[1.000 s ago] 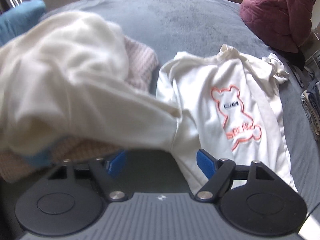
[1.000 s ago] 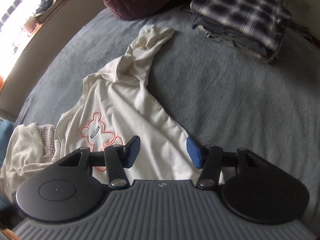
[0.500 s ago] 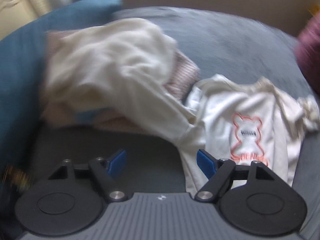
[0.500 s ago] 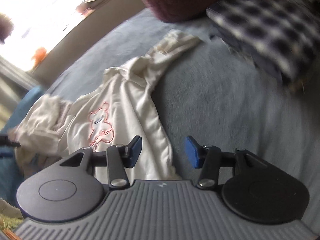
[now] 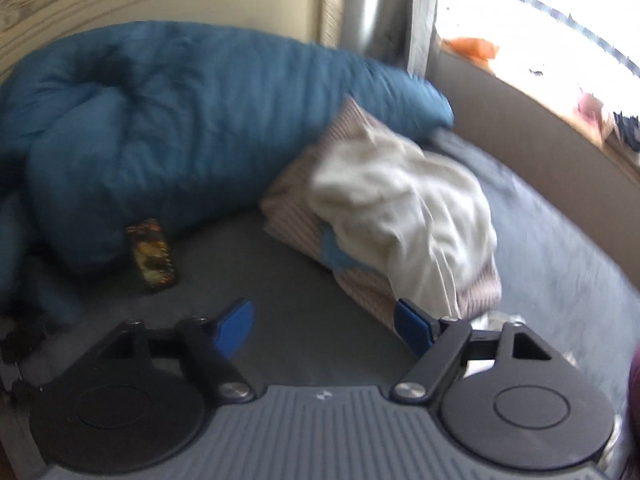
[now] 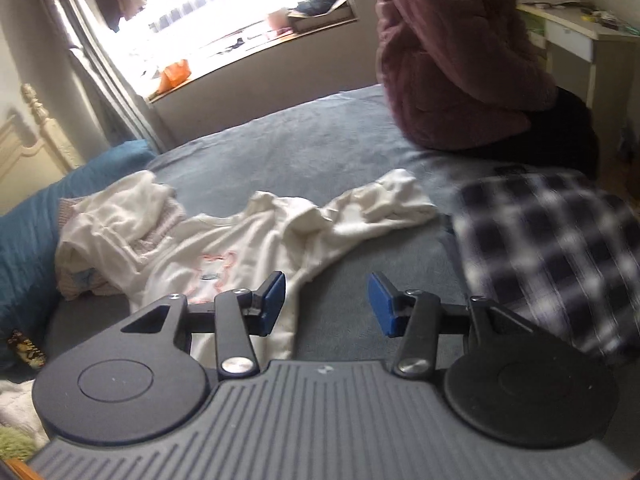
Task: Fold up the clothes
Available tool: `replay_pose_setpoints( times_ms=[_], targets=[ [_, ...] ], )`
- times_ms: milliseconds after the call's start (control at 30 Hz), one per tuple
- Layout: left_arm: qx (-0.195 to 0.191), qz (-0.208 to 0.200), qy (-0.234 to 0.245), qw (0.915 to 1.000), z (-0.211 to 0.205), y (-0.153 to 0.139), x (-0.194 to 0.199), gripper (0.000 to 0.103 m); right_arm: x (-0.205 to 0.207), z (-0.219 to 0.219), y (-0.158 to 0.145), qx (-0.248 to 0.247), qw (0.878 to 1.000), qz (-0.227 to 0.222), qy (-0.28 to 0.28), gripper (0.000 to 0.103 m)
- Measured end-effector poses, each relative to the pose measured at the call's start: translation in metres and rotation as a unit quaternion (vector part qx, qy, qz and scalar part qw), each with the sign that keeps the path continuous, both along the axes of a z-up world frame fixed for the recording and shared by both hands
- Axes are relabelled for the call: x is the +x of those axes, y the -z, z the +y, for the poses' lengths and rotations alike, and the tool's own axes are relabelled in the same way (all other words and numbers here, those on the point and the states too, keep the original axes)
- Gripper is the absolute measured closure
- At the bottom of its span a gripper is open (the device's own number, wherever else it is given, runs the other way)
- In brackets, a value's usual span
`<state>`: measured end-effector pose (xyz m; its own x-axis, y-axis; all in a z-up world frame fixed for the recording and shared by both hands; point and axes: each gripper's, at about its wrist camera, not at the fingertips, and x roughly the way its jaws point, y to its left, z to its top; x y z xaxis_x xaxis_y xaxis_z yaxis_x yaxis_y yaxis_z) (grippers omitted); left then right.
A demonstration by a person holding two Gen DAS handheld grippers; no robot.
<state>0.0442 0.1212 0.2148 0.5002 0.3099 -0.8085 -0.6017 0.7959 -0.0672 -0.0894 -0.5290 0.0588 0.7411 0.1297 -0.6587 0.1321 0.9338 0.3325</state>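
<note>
Just left of right hand-held gripper [image 6: 327,306]: shirt [image 6: 240,256]

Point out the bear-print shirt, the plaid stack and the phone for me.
bear-print shirt [image 6: 240,256]: right wrist view, chest beside the print.
plaid stack [image 6: 552,248]: right wrist view, top cloth.
phone [image 5: 152,254]: left wrist view, patterned back.

The left claw [image 5: 322,330] hangs low over a grey bed [image 5: 560,256], its blue-padded fingers [image 5: 234,326] spread wide with nothing between them. Past the right finger lies a crumpled cream garment [image 5: 404,208], heaped on a folded pinkish ribbed cloth [image 5: 288,204] with a patch of light blue showing at its edge. A bulky blue duvet [image 5: 160,128] is bunched up to the left, touching that cloth. A small dark patterned packet [image 5: 152,254] lies on the bed at the duvet's foot. A bright window [image 5: 540,28] fills the upper right.
</note>
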Motion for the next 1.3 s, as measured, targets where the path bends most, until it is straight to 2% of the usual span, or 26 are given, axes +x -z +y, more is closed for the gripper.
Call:
replay_pose_setpoints(
  times_ms=[67,133,233,333,433,467,533,633,700,767,833,933,1000,1100,1200,1300],
  targets=[
    [-0.005,-0.012,-0.031,0.9994,0.023,-0.023,-0.023,0.023,0.02,0.011,-0.008,-0.003,1.0,-0.001,-0.018,0.057],
    [0.012,-0.021,-0.041,0.9989,0.05,-0.057,-0.041,0.023,0.045,0.031,-0.017,0.0,0.999,-0.011,-0.037,0.057],
    [0.088,-0.014,-0.032,0.9955,0.086,-0.113,-0.047,0.022,0.079,0.07,-0.031,0.007,0.998,-0.042,-0.052,0.057],
    [0.159,0.019,-0.001,0.9872,0.112,-0.162,-0.027,0.021,0.093,0.112,-0.039,0.03,0.996,-0.07,-0.046,0.058],
    [0.184,0.026,0.057,0.9809,0.093,-0.172,-0.016,0.02,0.097,0.154,-0.037,0.048,0.995,-0.07,-0.054,0.057],
    [0.192,0.029,0.077,0.978,0.087,-0.175,-0.012,0.015,0.098,0.164,-0.035,0.059,0.994,-0.069,-0.06,0.057],
    [0.208,0.034,0.115,0.9707,0.075,-0.182,-0.004,0.011,0.102,0.185,-0.032,0.082,0.992,-0.067,-0.072,0.057],
    [0.231,0.039,0.172,0.9568,0.056,-0.19,0.007,0.01,0.104,0.211,-0.024,0.111,0.987,-0.068,-0.095,0.057],
    [0.209,0.003,0.176,0.9619,0.038,-0.156,0.004,0.01,0.101,0.222,-0.015,0.116,0.984,-0.064,-0.115,0.057],
    [0.166,-0.008,0.168,0.9717,0.027,-0.112,0.001,0.01,0.097,0.227,-0.005,0.106,0.983,-0.055,-0.136,0.058],
    [0.137,0.014,0.154,0.9784,0.018,-0.067,-0.003,0.011,0.089,0.219,0.004,0.106,0.982,-0.054,-0.144,0.058],
    [0.133,0.055,0.146,0.9788,0.008,-0.02,-0.018,0.015,0.077,0.201,0.022,0.097,0.982,-0.053,-0.151,0.058],
    [0.148,0.074,0.136,0.9768,0.006,-0.005,-0.033,0.015,0.07,0.186,0.039,0.089,0.982,-0.056,-0.156,0.058],
    [0.177,0.087,0.12,0.973,0.0,-0.004,-0.059,0.015,0.062,0.172,0.073,0.089,0.981,-0.057,-0.16,0.058],
    [0.214,0.081,0.109,0.9674,-0.003,-0.007,-0.075,0.013,0.056,0.166,0.107,0.097,0.981,-0.057,-0.159,0.059],
    [0.22,0.076,0.111,0.9662,0.004,0.002,-0.072,0.012,0.049,0.172,0.13,0.094,0.981,-0.07,-0.157,0.059]
  ],
)
